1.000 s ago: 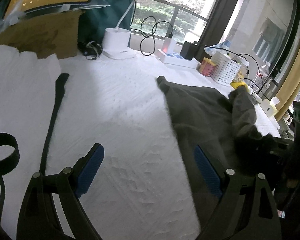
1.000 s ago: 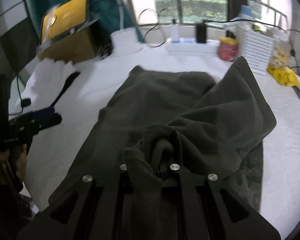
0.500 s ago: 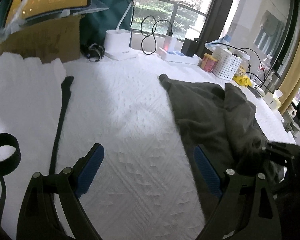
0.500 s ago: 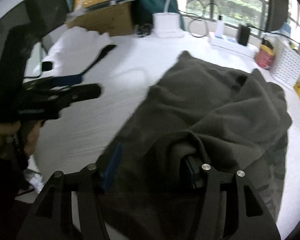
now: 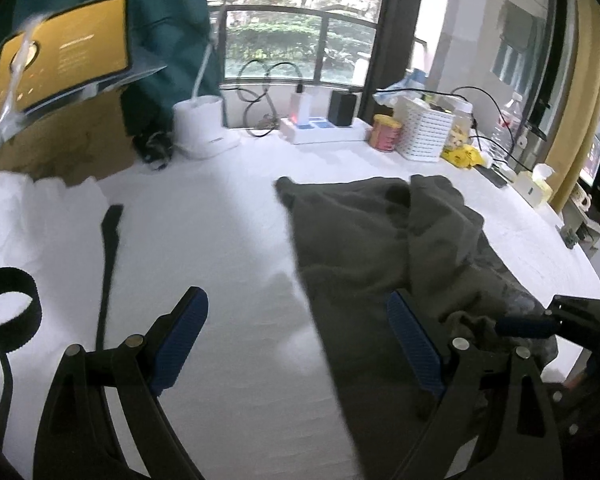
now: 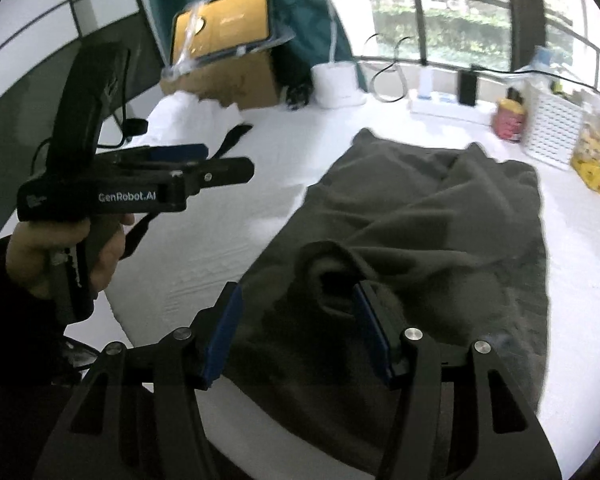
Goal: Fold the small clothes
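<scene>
Garment: a dark grey-green cloth (image 6: 428, 216) is spread on the white-covered bench (image 5: 220, 248), rumpled, with a raised fold near its near edge.
Left hand-held gripper (image 5: 296, 332): its jaws are spread wide with nothing between them; it hovers over bare cover just beside the cloth's left edge.
Right hand-held gripper (image 6: 296, 324): its jaws are parted over the near edge of the cloth; the raised fold lies against the inner face of the right finger, but nothing is pinched.
Step in hand: a fresh grip on the near edge is judged to be the next need, as the cloth is not yet flat enough to fold.
Doing it well: the near corners are best taken one in each gripper, low against the bench, so that only one layer is caught; the bunched ridge should be drawn flat before any fold is laid, or the crease will be trapped.
Risk: the loose hump may be caught with the edge, and two layers lifted together.
Left wrist view only: a black strap (image 5: 108, 256) and a black loop (image 5: 10, 308) are seen on the cover, well apart from the cloth.
Right wrist view only: the hand (image 6: 60, 248) holding the left gripper's handle is seen, and the cloth's full outline as far as its far corners.
</scene>
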A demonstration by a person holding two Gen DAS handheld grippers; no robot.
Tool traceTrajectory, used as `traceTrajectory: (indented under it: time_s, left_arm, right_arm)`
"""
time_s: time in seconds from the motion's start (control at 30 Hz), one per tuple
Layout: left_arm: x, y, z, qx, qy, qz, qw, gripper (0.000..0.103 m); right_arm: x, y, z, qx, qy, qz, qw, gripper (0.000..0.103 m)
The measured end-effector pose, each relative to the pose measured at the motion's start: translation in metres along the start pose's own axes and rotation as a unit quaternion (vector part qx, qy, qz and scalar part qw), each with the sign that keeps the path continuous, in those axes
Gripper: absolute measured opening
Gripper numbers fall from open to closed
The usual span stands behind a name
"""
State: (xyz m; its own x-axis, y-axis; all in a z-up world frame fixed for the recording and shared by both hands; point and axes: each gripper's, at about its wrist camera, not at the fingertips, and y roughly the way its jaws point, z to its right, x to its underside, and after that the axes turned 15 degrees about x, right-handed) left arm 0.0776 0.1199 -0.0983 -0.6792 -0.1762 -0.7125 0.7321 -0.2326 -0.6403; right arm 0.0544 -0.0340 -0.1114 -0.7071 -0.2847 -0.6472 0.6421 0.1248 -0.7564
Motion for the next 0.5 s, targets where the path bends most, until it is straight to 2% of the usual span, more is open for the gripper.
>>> traceTrajectory:
  time_s: [0.5]
  left_arm:
    - [-0.036, 0.059, 0.085, 0.03, 0.09, -0.054, 0.994, 0.091]
  right_arm:
    - [0.025, -0.009, 0.118, 0.063, 0.112, 0.013, 0.992, 0.061]
